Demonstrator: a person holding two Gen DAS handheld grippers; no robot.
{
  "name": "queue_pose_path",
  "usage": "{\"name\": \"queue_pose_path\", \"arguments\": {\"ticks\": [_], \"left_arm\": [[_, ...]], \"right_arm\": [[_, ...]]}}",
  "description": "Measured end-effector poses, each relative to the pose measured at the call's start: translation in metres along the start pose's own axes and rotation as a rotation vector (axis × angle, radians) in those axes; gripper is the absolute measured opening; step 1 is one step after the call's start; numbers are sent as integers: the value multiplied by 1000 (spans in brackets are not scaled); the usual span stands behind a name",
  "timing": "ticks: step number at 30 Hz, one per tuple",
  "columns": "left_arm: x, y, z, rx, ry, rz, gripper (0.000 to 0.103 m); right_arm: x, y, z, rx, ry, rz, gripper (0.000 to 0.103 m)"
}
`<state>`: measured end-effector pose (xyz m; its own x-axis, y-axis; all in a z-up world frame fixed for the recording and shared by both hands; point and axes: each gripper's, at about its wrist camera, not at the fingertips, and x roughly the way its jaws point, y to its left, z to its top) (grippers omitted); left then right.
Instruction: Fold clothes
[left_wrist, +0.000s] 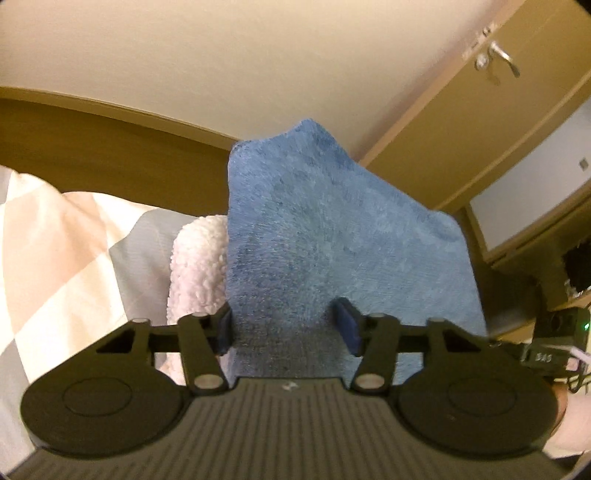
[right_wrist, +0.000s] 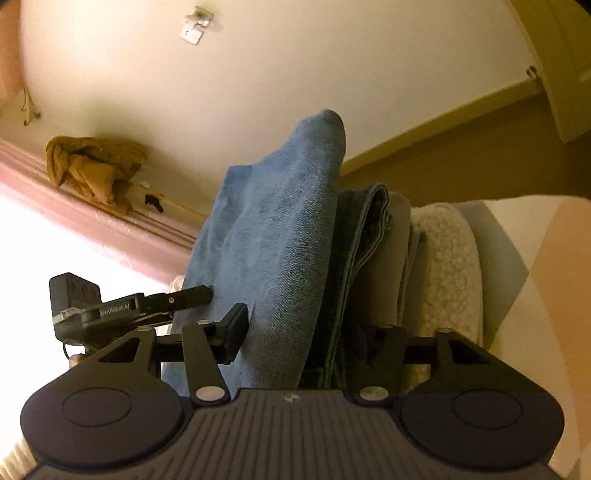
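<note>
Two claws are seen at a blue towel (left_wrist: 332, 236) held up above a checked bed cover (left_wrist: 55, 229). The left claw (left_wrist: 288, 328) is clamped across the towel's folded thickness. The right claw (right_wrist: 310, 332) straddles the towel and darker folded clothes (right_wrist: 369, 251); whether it grips cannot be told.

Soft cloths, hard matt plastic

The blue towel (left_wrist: 332, 236) is nappy terry; the white fleece (left_wrist: 197, 266) is nubbly; the jeans (right_wrist: 364, 236) are coarse denim; the left hand-held gripper (left_wrist: 288, 326) is matt black plastic.
</note>
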<state>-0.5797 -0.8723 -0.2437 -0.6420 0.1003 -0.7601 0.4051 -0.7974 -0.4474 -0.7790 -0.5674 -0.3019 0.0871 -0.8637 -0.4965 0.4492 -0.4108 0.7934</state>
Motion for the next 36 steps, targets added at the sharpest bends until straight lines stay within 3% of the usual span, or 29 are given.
{"name": "queue_pose_path", "arguments": {"ticks": [2, 6, 12, 14, 16, 19, 22, 24, 27, 31, 33, 36], "left_arm": [[-6, -1, 0, -11, -16, -5, 38], [-22, -5, -6, 4, -56, -16, 36], [4, 9, -19, -30, -52, 35, 52], [-2, 4, -20, -27, -69, 52, 53], [-9, -4, -20, 2, -87, 92, 52], [-37, -18, -23, 29, -167, 197, 44], [-60, -41, -32, 69, -256, 268, 40], [-73, -61, -39, 113, -311, 309, 40], [-70, -88, -54, 218, -349, 330, 40], [-33, -83, -92, 324, -294, 392, 34], [-18, -72, -111, 331, -290, 427, 38], [-6, -58, -131, 324, -327, 417, 54]], "right_arm": [[-3, 4, 1, 25, 13, 7, 41], [-8, 10, 4, 53, 27, 18, 39], [-3, 0, 8, -21, 38, -26, 42], [-3, 10, 11, -80, 34, -57, 50], [-9, 23, 13, -148, 13, -102, 59], [-20, 38, 10, -307, -34, -173, 63], [-35, 57, 0, -511, -120, -249, 64], [-43, 75, -11, -683, -230, -279, 64], [-45, 95, -28, -900, -339, -215, 64], [-26, 93, -55, -1017, -244, -137, 63], [-11, 77, -72, -1056, -158, -161, 63], [0, 56, -89, -1110, -144, -186, 66]]}}
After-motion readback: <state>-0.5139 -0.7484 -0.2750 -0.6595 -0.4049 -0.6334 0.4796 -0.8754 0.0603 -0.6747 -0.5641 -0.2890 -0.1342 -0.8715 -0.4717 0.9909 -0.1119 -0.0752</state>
